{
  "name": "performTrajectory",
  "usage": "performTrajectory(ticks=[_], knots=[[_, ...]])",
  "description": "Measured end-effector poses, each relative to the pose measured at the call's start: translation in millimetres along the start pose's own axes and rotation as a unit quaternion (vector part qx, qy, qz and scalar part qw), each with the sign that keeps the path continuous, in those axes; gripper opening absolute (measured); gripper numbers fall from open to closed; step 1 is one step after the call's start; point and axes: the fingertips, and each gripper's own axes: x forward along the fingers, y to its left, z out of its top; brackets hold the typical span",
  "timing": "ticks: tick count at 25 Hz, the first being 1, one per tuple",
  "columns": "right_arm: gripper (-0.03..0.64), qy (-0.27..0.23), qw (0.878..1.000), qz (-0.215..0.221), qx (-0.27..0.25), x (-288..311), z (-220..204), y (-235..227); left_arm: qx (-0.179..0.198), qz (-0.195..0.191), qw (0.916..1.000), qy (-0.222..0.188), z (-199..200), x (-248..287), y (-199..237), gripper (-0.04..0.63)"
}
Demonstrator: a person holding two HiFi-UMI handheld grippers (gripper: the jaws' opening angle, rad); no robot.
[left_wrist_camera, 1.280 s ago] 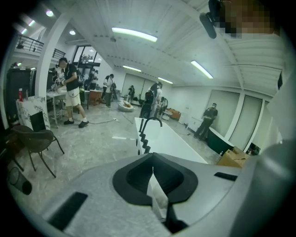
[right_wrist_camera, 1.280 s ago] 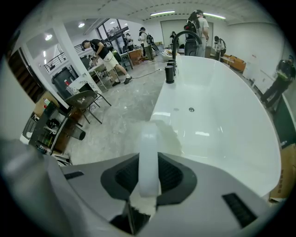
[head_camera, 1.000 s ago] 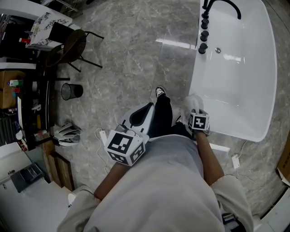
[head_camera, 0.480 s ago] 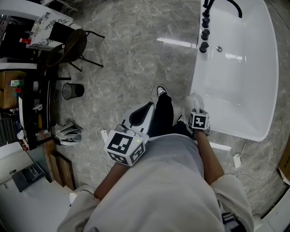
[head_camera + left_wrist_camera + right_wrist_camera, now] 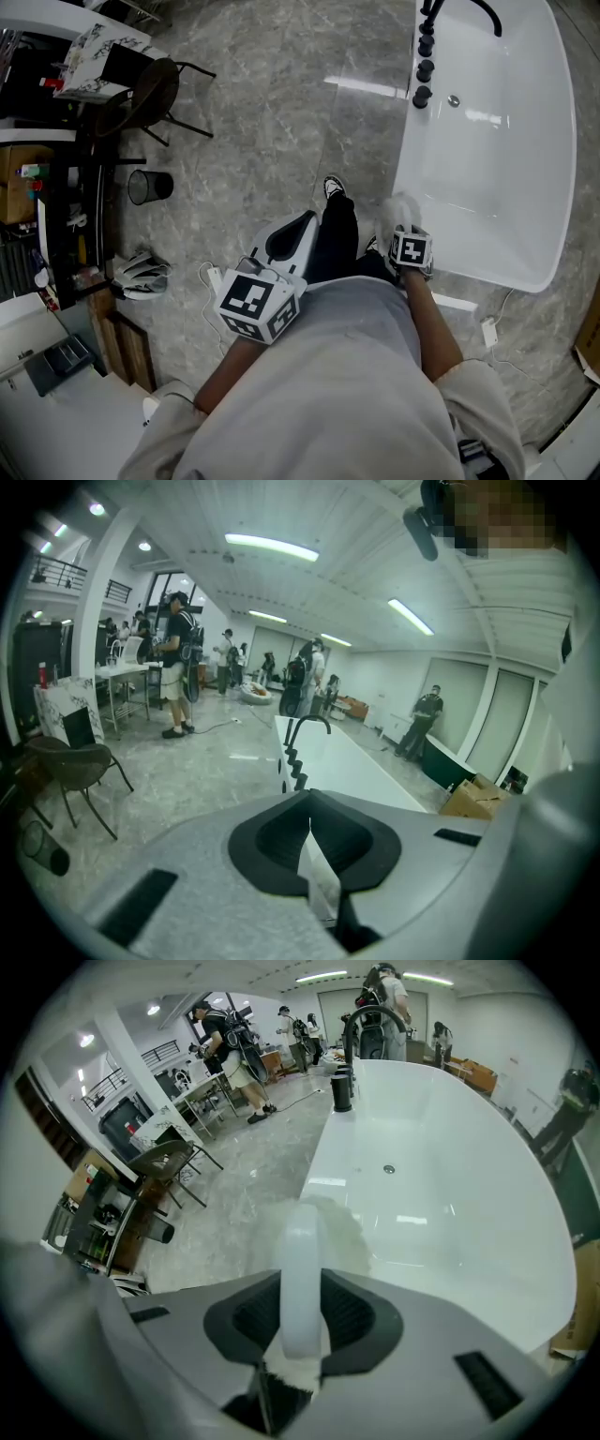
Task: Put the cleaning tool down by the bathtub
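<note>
While you stand at the rounded near end of the bathtub [image 5: 506,187], the head view puts your right gripper [image 5: 401,230] just beside its rim. The fluffy white head of the cleaning tool [image 5: 401,208] pokes out toward the tub wall. Your left gripper [image 5: 309,221] hangs in front of your dark trouser leg [image 5: 336,239], well apart from the tub. Open grey marble floor [image 5: 272,112] runs ahead and to your left. On that side a chair [image 5: 155,94] and a small black bin [image 5: 148,188] stand well off, and a white cable [image 5: 208,279] lies on the floor close to your left gripper.

From the left gripper view, your left jaws are closed together with nothing between them. Past them the tub's long side runs away to a black tap [image 5: 309,726], and people [image 5: 173,663] stand far across the bright hall.

From the right gripper view, your right jaws clamp the tool's smooth white handle. Its fluffy head reaches beyond them over the tub's edge, so the tool is in your grip and not on the floor. The white basin with its drain [image 5: 388,1169] fills the right half, with bare floor on the left.
</note>
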Motion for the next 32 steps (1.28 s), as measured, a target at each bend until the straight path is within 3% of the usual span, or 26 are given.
performTrajectory(ticks=[13,32], knots=[[0.146,0.002,1.000,0.023,0.011,-2.6,-3.6,-1.1,0.004,-0.002,1.0000,-0.002,1.1,4.6,-6.3,0.006],[0.149,-0.029,0.998,0.045,-0.015,-37.9,1.8,1.4,-0.004,-0.029,0.9995,-0.015,0.9,6.8,-30.8,0.008]])
